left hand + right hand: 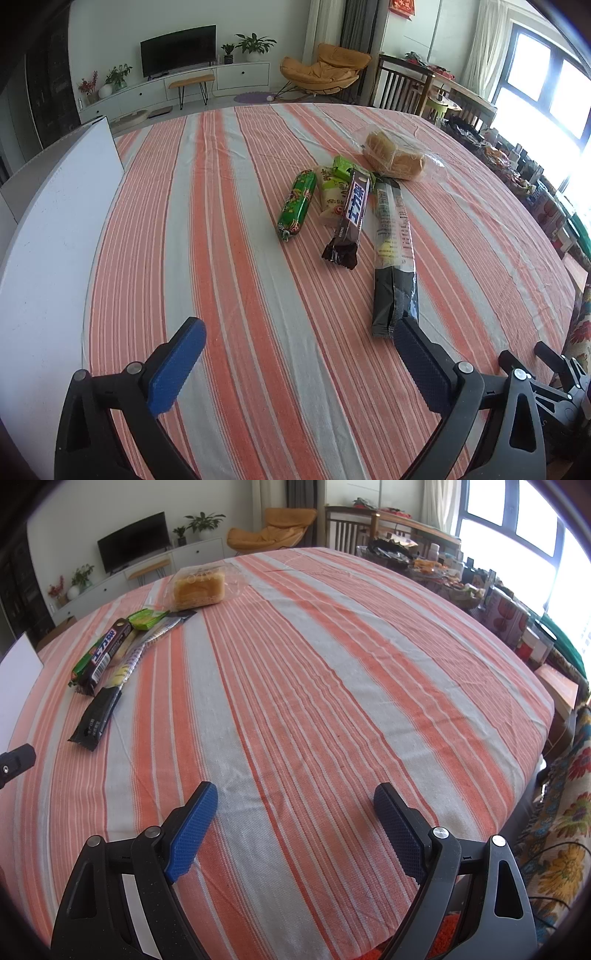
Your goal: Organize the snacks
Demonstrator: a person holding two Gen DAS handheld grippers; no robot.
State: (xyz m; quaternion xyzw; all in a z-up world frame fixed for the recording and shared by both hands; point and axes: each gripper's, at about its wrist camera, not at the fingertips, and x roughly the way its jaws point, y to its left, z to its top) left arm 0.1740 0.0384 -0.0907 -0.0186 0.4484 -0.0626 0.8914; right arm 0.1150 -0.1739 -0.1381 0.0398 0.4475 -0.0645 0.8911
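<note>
Several snacks lie together on the striped tablecloth (229, 229): a green sausage pack (297, 205), a pale yellow packet (330, 197), a small green packet (343, 168), a brown chocolate bar (349, 218), a long black and clear packet (393, 251) and bagged bread (393, 155). My left gripper (299, 332) is open and empty, its right pad just short of the long packet's near end. My right gripper (295, 794) is open and empty over bare cloth (314, 686), well right of the snacks; the chocolate bar (107, 653), long packet (110, 694) and bread (199, 587) lie far left.
A white board (55, 229) stands along the table's left edge. A cluttered side table with boxes (506, 616) runs by the window on the right. A floral cloth (569, 812) hangs at the near right. The left gripper's body (14, 762) shows at the right view's left edge.
</note>
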